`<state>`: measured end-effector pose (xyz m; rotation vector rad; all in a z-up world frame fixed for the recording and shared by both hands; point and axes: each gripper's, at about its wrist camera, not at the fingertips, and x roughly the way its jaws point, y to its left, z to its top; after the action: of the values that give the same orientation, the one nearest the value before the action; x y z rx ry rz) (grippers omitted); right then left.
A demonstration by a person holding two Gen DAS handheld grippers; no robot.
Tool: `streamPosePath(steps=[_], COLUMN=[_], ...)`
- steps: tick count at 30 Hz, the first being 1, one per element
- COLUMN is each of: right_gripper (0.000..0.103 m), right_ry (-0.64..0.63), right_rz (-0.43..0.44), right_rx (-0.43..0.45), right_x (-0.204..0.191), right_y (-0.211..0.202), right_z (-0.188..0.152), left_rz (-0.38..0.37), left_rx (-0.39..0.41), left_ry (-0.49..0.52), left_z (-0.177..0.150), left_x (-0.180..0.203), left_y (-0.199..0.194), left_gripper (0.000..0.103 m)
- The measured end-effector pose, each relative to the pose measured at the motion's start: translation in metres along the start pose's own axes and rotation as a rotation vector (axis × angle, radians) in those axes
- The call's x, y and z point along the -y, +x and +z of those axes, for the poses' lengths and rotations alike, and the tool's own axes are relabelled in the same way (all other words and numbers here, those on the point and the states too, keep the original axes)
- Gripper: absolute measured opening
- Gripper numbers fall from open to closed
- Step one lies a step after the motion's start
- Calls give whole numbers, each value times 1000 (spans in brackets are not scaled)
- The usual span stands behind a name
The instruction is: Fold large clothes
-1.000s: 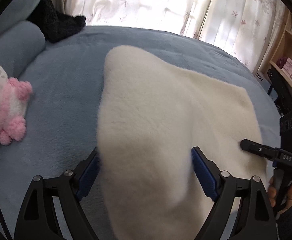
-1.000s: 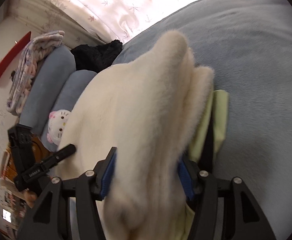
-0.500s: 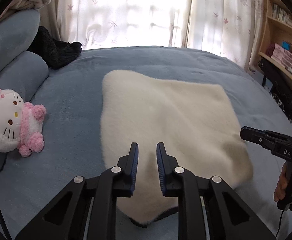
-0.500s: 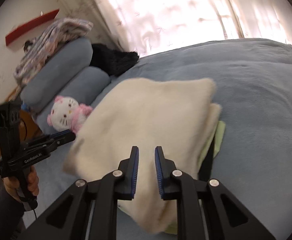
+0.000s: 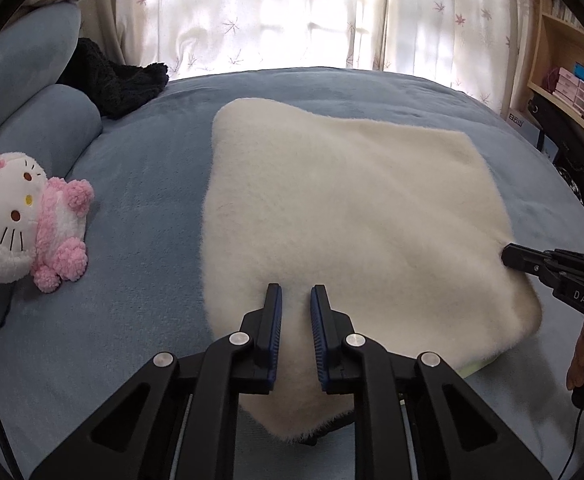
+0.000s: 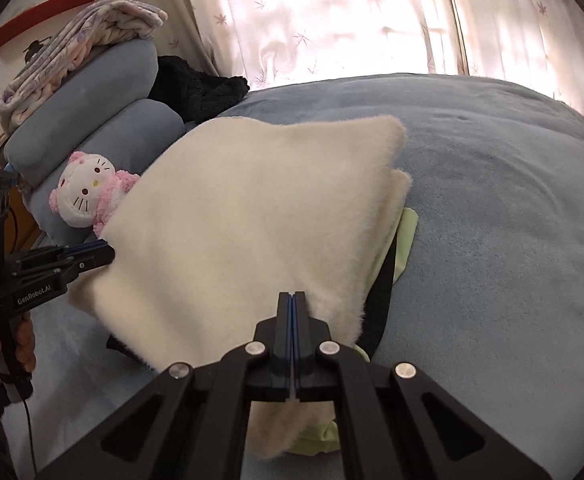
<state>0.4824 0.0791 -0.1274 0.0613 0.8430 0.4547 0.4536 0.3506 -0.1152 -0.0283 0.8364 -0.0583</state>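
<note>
The cream fleece garment [image 5: 344, 216] lay folded into a rough square in the middle of the blue bed [image 5: 139, 184], its pile side up. Along its right-hand edge a pale green layer [image 6: 406, 236] and a black strip [image 6: 382, 284] showed from beneath the fleece.

The left gripper [image 5: 295, 300] hovered over the near edge of the garment with its blue-padded fingers [image 5: 272, 320] a narrow gap apart and nothing between them. The right gripper [image 6: 291, 300] sat at the garment's near right corner with its two fingers pressed together; no fabric showed between the pads. In the left wrist view its black tip touched the fleece's right edge.

Left of the garment, well apart from it, a pink and white cat plush [image 5: 23, 216] rested on the bed against two stacked blue bolster pillows [image 6: 91, 120]. A folded lilac patterned blanket [image 6: 75, 52] sat on top of the upper pillow, and a black fuzzy garment [image 5: 115, 80] lay heaped at the head of the bed beside the pillows. Leaf-printed sheer curtains [image 5: 292, 12] hung behind the bed. At far right a wooden shelf [image 5: 564, 64] held pink boxes [image 5: 572, 88].
</note>
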Motion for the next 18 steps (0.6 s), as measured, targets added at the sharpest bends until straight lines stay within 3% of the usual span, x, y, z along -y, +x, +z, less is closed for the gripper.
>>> streamPosePath(steps=[5,7,8,9,18], right_gripper=[0,0,0,1,2], right_ry=[29,32,34,34,-4], right_rz=[11,5,6,8,5], right_rx=[-28,-41,-47,-51,-33], right_x=[1,0,0,-1,-20], right_y=[-15,-27,-36,-42,-167], right_z=[-3,-5,-6,-6,-18], left_rz=[-4,-15,-13,-6,-19], left_rx=[-20,-29,-35,-34,3], left_ry=[-46,-71,-82,-94,-65], left_z=[-2,-4,-5,-7,-24], left_x=[-1,2,4,8,52], left_y=[-11,-22,-29,-39,-152], left_gripper=[22,39,62,77,83])
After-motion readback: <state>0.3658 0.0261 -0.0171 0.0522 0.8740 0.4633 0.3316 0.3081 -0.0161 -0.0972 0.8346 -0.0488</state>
